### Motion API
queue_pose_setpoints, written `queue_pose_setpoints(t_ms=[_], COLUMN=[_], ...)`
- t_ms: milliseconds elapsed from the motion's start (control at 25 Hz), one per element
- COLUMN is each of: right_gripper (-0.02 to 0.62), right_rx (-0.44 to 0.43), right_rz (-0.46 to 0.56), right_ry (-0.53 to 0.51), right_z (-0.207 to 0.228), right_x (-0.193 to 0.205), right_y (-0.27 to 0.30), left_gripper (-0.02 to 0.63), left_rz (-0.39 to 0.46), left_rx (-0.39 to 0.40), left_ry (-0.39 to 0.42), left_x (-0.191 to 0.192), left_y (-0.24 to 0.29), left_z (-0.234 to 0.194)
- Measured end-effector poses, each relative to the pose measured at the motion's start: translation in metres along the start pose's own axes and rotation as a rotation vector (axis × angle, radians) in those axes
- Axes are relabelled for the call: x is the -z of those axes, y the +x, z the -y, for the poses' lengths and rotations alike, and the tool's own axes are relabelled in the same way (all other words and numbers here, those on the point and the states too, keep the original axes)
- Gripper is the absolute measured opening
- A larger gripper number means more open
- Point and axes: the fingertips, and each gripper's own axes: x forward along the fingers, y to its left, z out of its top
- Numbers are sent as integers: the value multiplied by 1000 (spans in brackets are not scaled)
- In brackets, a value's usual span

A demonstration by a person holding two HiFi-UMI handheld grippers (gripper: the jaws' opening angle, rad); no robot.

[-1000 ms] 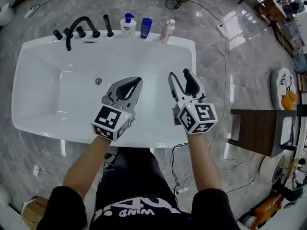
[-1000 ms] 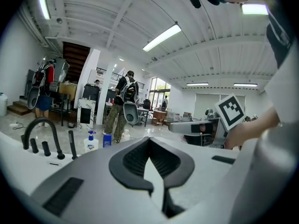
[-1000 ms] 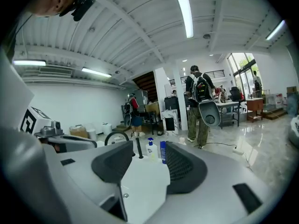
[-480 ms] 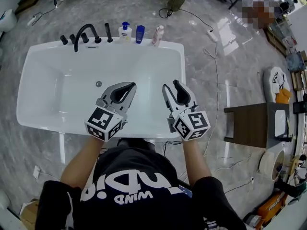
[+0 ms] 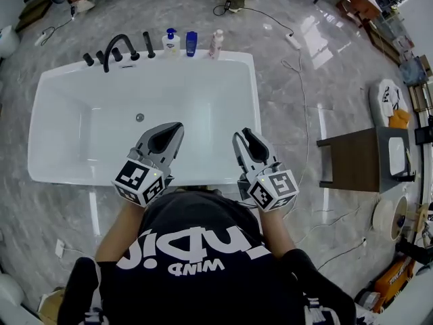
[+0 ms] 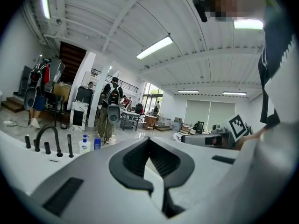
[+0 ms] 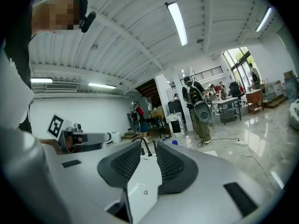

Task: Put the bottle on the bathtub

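Three bottles stand on the far rim of the white bathtub [image 5: 40,87]: a white pump bottle [image 5: 170,41], a blue bottle [image 5: 191,43] and a pale pink bottle [image 5: 216,44]. Both grippers hover over the tub's near rim, far from the bottles. My left gripper [image 5: 177,126] has its tips together and holds nothing. My right gripper [image 5: 243,134] shows a narrow gap, and its jaws have just been closing with nothing between them. The left gripper view looks past the left gripper [image 6: 149,141] to the pump bottle [image 6: 85,143]. Beyond the right gripper [image 7: 149,146] stands the blue bottle [image 7: 174,143].
A black faucet set [image 5: 115,48] stands on the tub's far left rim. A dark wooden side table [image 5: 358,158] is to the right. Cables [image 5: 301,59] trail over the marble floor. People stand in the background of both gripper views.
Both grippers have drawn back from over the tub's middle to its near rim. The right gripper's jaws have narrowed. The bottles have not moved.
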Motion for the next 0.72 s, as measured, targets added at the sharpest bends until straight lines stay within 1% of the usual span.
queue_pose_setpoints(t_ms=[160, 240, 440, 600, 720], right_gripper=[111, 102, 78, 40, 26], right_rx=[9, 27, 64, 64, 55], right_rz=[-5, 1, -4, -22, -31], right_ry=[-19, -9, 3, -28, -54], right_z=[-2, 3, 11, 5, -2], right_x=[11, 16, 29, 38, 41], right_y=[-3, -2, 3, 12, 18], left_gripper=[8, 8, 8, 8, 8], left_rz=[17, 26, 33, 20, 17], left_rx=[-28, -45, -81, -96, -105], left_ry=[25, 39, 18, 41, 53], left_x=[8, 14, 27, 33, 33], left_y=[-6, -5, -2, 1, 1], left_z=[-10, -15, -24, -26, -25])
